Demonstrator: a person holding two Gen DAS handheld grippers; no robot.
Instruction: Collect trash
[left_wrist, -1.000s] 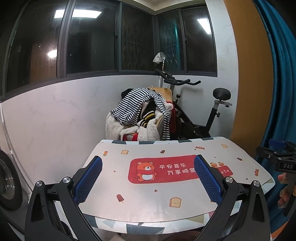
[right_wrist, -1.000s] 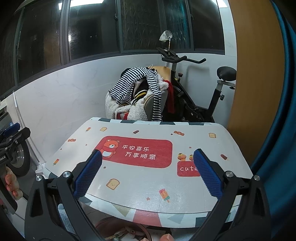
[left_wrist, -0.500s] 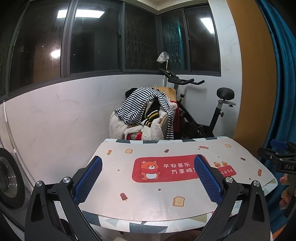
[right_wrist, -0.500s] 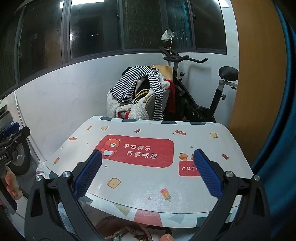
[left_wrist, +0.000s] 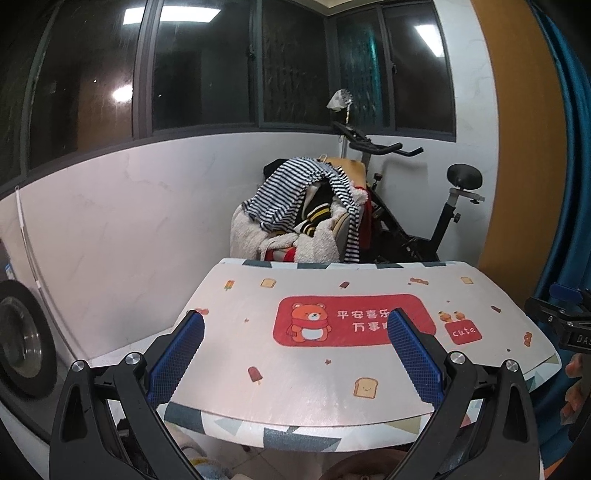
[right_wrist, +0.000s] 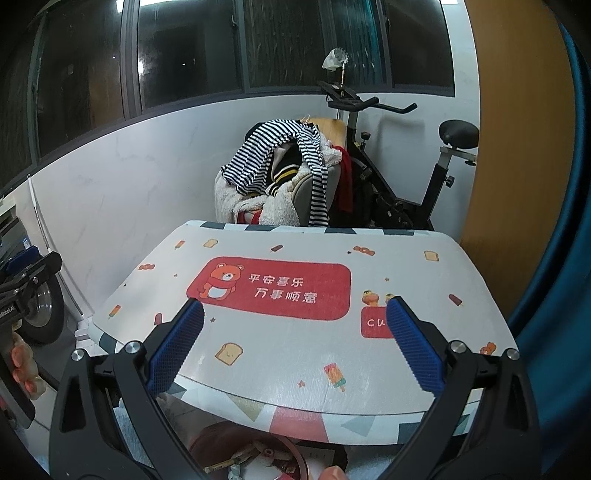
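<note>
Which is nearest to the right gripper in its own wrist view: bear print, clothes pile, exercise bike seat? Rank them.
From the right gripper:
1. Bear print, on the tabletop, just ahead and left.
2. Clothes pile, behind the table's far edge.
3. Exercise bike seat, far right, by the wall.

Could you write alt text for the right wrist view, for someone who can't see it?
An open hand-held gripper hovers over a table with a cartoon bear print. Behind stand a clothes-piled chair and an exercise bike.
</note>
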